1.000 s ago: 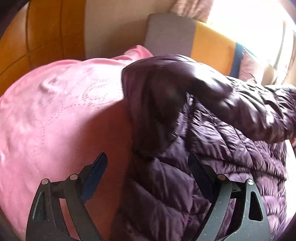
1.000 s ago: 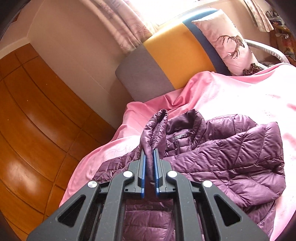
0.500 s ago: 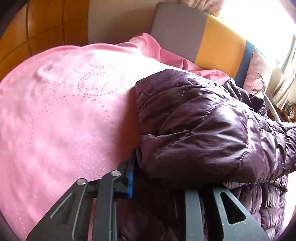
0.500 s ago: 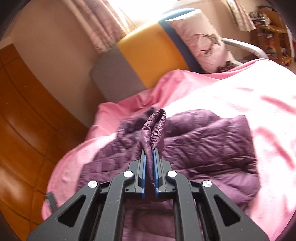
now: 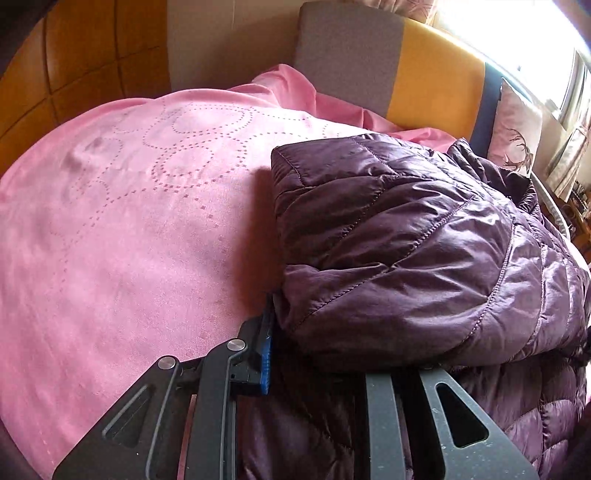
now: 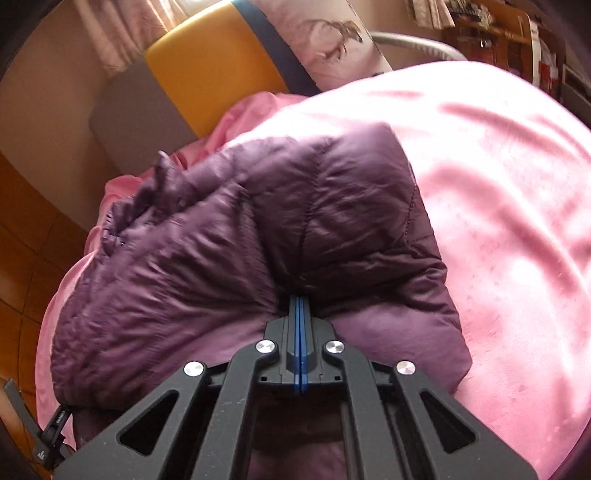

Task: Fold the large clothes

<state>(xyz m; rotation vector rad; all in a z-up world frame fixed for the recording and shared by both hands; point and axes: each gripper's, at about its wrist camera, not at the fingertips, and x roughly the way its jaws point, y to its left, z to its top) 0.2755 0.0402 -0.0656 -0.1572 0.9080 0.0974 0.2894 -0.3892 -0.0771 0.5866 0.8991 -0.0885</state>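
Observation:
A quilted purple jacket (image 5: 406,251) lies on the pink bedspread (image 5: 129,221), with a folded layer on top. My left gripper (image 5: 317,354) is shut on the jacket's near left edge. Its blue-padded left finger (image 5: 266,350) shows, while the right finger is buried under the fold. In the right wrist view the jacket (image 6: 240,240) fills the middle. My right gripper (image 6: 299,301) sits low on it, pads pressed together, and the fabric puckers into their tips. A zip pull (image 6: 51,432) hangs at the lower left.
The grey, yellow and blue headboard (image 5: 351,48) stands behind the bed, with a deer-print pillow (image 6: 332,33) against it. Wooden wall panels (image 5: 92,55) run along the left. Bare pink bedspread (image 6: 498,184) stretches to the right of the jacket, and shelves (image 6: 517,33) stand beyond it.
My left jaws went from wide open to closed on the jacket's edge. My right gripper sank with the pinched sleeve, and the fold now lies over the jacket's body.

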